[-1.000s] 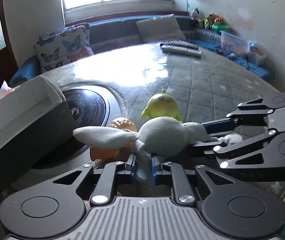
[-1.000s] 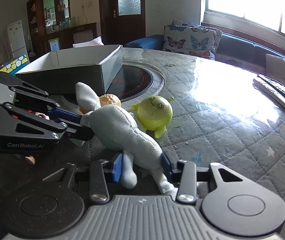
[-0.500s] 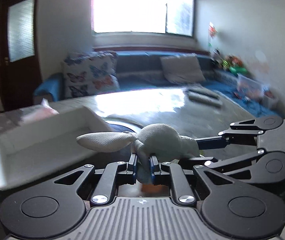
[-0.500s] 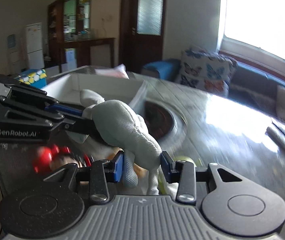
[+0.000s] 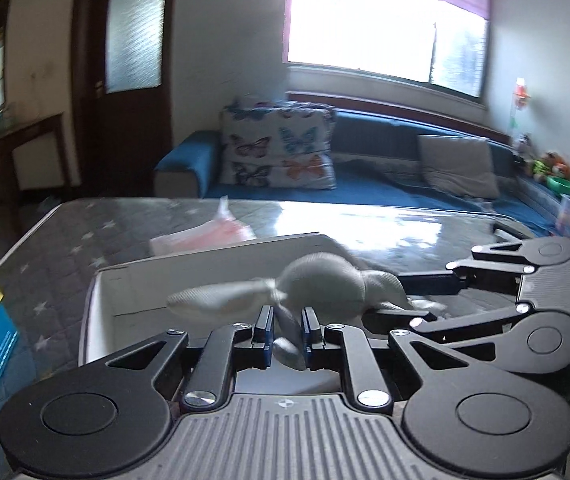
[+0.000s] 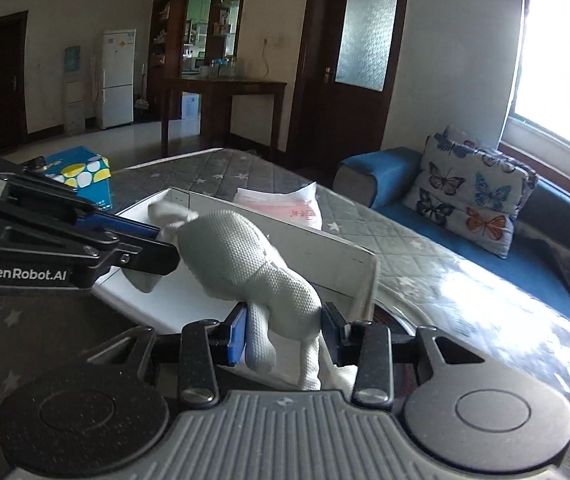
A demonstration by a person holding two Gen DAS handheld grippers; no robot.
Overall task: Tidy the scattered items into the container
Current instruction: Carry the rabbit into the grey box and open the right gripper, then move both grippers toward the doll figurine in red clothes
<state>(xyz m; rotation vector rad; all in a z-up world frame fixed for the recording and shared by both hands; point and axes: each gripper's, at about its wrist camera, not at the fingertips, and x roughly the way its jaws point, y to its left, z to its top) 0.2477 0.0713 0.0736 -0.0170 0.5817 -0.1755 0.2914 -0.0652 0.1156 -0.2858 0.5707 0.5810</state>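
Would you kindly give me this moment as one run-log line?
left gripper: shut on plush toy | right gripper: shut on plush toy | toy over white box | phase: carry, unreleased

Your left wrist camera sits low behind its fingers (image 5: 263, 330), facing the window and sofa. Your right wrist camera sits behind its fingers (image 6: 237, 336), facing the door and kitchen. Both look closely over the same white box (image 5: 101, 304) (image 6: 325, 256), each catching the other's fingers.
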